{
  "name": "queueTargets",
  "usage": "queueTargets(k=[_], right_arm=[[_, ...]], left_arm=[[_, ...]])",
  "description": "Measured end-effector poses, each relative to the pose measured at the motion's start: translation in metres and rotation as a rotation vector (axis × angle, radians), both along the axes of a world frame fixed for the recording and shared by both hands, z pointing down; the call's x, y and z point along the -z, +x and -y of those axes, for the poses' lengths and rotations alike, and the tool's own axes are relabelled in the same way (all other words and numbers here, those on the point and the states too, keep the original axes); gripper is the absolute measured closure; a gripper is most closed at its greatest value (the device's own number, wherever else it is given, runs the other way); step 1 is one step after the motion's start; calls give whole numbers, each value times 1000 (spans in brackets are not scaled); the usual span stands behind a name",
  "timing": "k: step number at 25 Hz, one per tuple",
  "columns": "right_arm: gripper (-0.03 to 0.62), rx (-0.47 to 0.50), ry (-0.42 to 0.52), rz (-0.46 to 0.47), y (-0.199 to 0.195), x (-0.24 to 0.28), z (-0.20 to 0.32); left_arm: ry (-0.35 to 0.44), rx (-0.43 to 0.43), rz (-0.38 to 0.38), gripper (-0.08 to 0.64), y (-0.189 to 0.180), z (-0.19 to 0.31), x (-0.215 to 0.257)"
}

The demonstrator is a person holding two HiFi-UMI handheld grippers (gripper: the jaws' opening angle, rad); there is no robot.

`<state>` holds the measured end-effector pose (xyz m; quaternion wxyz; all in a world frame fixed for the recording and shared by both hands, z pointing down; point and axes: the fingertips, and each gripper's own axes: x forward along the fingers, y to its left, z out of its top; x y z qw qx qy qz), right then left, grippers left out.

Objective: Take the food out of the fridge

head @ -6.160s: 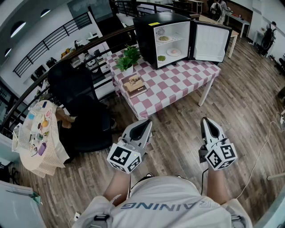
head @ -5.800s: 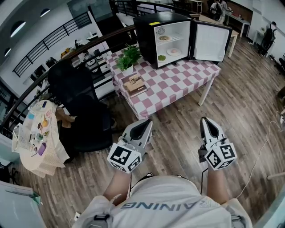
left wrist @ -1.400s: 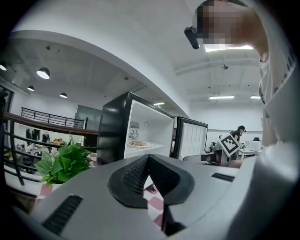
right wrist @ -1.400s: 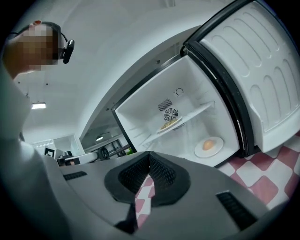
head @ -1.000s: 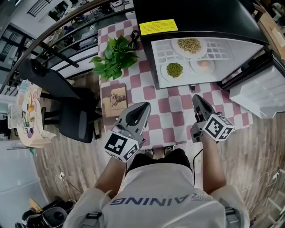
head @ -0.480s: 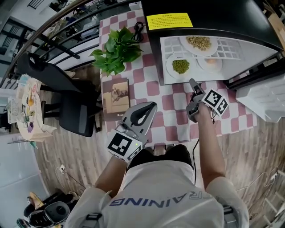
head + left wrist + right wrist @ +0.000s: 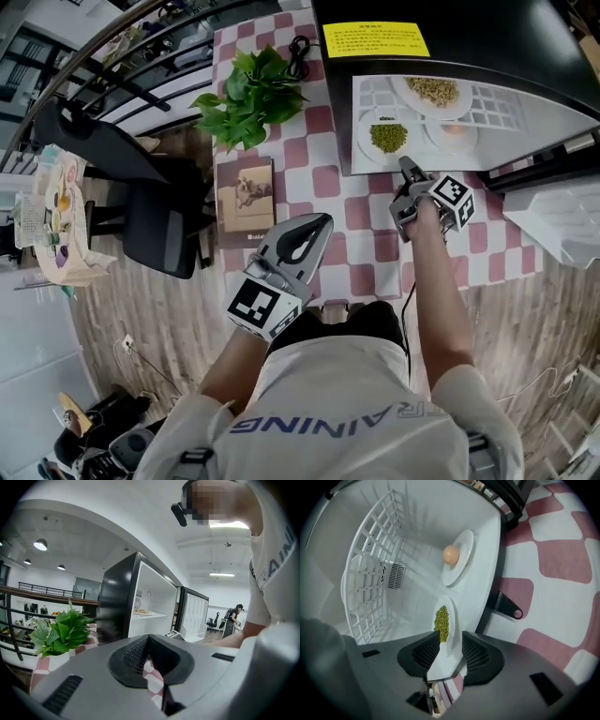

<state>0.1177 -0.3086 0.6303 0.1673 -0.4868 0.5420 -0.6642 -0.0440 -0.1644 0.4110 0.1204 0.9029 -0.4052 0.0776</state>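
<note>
Plank wood floor [image 7: 141, 309], black office chair [image 7: 159, 230] — dark railing [image 7: 103, 70] beyond checked table [image 7: 328, 183]

Fridge [image 7: 487, 28]: small, black outside, white inside, standing on the checked table [image 7: 323, 183], door [image 7: 562, 220] swung wide open.
Green food [image 7: 386, 137]: loose heap on a white plate, at the front of the fridge floor.
Round piece [image 7: 451, 554]: pale orange, egg-like, on its own white plate, just beside the green one.
Grains [image 7: 433, 91]: brownish, plated on the wire shelf [image 7: 497, 101] above.
</note>
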Motion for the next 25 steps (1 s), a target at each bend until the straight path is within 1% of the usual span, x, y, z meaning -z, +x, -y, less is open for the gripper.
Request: queueTargets(k=[4, 9, 10, 14, 18, 22, 25], right_arm=[[448, -25, -15, 7, -1, -4, 3], [461, -71, -34, 41, -1, -4, 10], [471, -83, -42, 44, -1, -5, 11], [550, -119, -71, 48, -1, -13, 9], [558, -142, -29, 92, -1, -12, 7], [567, -155, 53, 137, -5, 1, 7], [568, -153, 97, 150, -3, 11, 4]], left_arm=[[-10, 12, -7, 551, -5, -2, -3], [-20, 19, -14, 551, -8, -3, -4], [-22, 23, -16, 551, -9, -3, -4], [-26, 28, -19, 552, -13, -4, -6], [-33, 29, -18, 551, -17, -6, -6], [-33, 31, -22, 551, -21, -5, -6], [-30, 15, -20, 552, -19, -5, -4]])
